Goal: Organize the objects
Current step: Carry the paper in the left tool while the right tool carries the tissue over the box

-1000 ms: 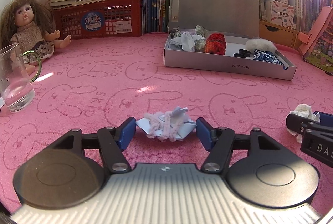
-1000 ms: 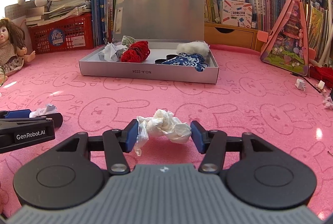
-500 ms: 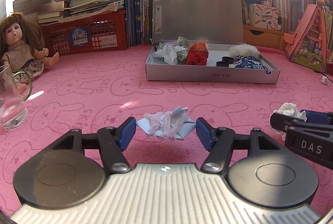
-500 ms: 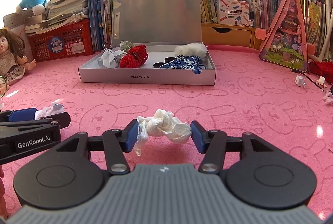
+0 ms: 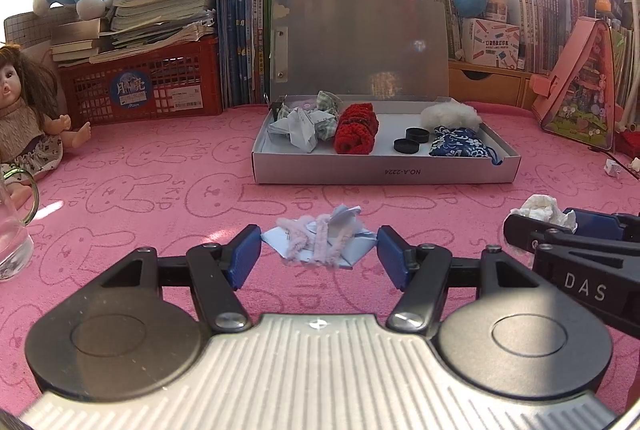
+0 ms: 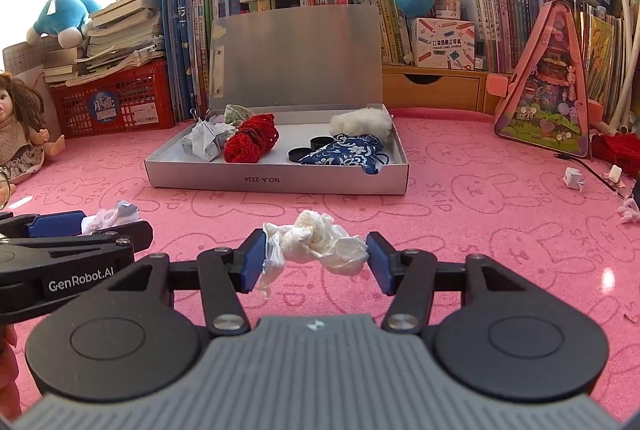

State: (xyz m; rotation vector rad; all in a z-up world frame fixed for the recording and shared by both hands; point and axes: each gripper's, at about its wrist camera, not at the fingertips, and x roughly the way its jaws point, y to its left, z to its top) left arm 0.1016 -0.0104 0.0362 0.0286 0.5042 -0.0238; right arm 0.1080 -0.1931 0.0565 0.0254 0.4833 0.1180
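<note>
Both grippers neared the box, holding 1 wad and 1 paper bundle.

Two black round caps are counted in one open grey box, with one red crocheted piece. One doll, one red crate and one glass are seen.

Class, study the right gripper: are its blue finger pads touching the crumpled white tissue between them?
Touching. In the right wrist view, the crumpled white tissue spans the right gripper with each end pressed against a blue finger pad, no gap visible, and it hangs above the pink mat.
</note>
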